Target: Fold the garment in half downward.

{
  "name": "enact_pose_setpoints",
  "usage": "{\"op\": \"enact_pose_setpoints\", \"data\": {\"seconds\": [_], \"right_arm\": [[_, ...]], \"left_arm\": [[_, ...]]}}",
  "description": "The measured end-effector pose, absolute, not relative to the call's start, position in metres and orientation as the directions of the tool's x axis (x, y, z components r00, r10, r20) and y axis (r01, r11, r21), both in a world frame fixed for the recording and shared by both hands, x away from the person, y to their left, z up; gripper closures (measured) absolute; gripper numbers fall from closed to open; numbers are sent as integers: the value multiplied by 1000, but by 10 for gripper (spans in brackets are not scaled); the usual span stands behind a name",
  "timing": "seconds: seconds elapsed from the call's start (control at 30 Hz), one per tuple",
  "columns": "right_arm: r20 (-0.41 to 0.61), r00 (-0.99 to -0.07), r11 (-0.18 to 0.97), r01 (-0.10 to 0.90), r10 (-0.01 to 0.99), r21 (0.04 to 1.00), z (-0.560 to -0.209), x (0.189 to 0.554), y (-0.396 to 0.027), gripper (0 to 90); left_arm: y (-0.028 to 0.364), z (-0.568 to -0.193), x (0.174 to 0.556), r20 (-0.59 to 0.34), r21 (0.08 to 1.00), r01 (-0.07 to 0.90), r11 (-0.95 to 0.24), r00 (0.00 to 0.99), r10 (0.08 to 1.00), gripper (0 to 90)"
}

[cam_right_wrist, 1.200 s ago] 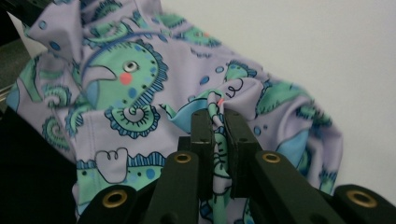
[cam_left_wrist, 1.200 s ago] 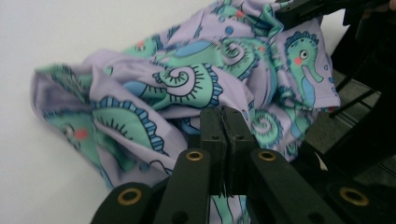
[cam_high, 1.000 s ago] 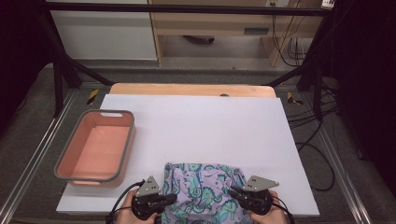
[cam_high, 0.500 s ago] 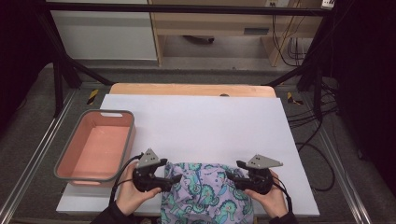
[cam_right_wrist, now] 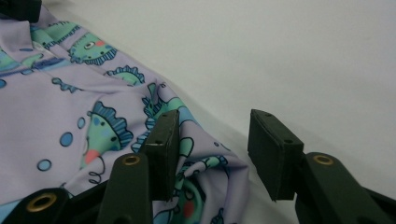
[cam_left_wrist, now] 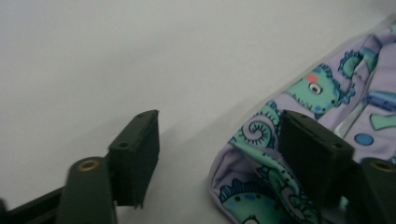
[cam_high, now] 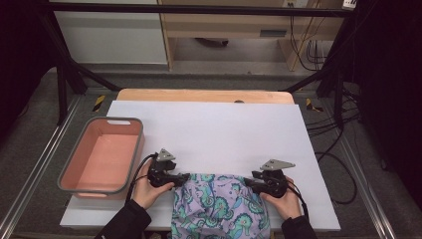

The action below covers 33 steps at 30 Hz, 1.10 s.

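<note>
At the far left of the table (cam_high: 219,124) sits the pink bin (cam_high: 102,155), well apart from the cloth. Just to its right is my left gripper (cam_high: 185,178), lying level and pointing at the left edge of the cloth (cam_high: 219,204). In the left gripper view its jaws stand apart: one is over bare table, the other over the patterned fabric (cam_left_wrist: 261,154), and the cloth's folded corner lies between them with neither pad pressing on it. These jaws have just been closing a little.

The cloth, lilac with teal sea creatures, lies crumpled at the near edge of the table, between my two hands, and hangs over that edge.

My right gripper (cam_high: 247,182) points at the cloth's right edge. In the right gripper view its jaws are apart too, a bunched fold of cloth (cam_right_wrist: 205,158) lying loose between them, one pad over fabric, the other over table. They too have just been closing.
</note>
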State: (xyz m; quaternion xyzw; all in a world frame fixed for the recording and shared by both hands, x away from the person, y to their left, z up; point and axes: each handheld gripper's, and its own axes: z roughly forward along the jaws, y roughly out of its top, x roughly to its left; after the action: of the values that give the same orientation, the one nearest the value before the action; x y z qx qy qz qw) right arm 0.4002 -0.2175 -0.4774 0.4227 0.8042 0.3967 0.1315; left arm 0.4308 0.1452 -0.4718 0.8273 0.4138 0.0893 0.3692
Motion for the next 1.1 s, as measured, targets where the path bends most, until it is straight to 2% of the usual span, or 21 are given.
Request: {"op": "enact_pose_setpoints", "data": {"seconds": [0.23,0.33,0.4,0.5,0.77,1.1], "right_arm": [[96,-625,371,573,775,731,-482,398,-214,617],[94,-629,376,570,772,731,-482,396,-212,688],[90,-634,383,567,768,730,-482,396,-212,768],[111,-639,384,581,761,717,-479,395,-212,843],[96,-651,374,544,753,751,-462,400,-215,860],[75,-609,326,520,790,790,-439,425,-215,861]], "left_arm": [[149,-474,425,-176,686,618,-383,652,737,564],[149,-474,422,-183,678,622,-392,659,729,670],[148,-474,420,-165,682,614,-398,659,734,725],[149,-474,419,-197,675,623,-396,669,717,844],[154,-455,420,-207,731,580,-359,690,694,866],[158,-430,441,-202,781,550,-294,669,715,869]]}}
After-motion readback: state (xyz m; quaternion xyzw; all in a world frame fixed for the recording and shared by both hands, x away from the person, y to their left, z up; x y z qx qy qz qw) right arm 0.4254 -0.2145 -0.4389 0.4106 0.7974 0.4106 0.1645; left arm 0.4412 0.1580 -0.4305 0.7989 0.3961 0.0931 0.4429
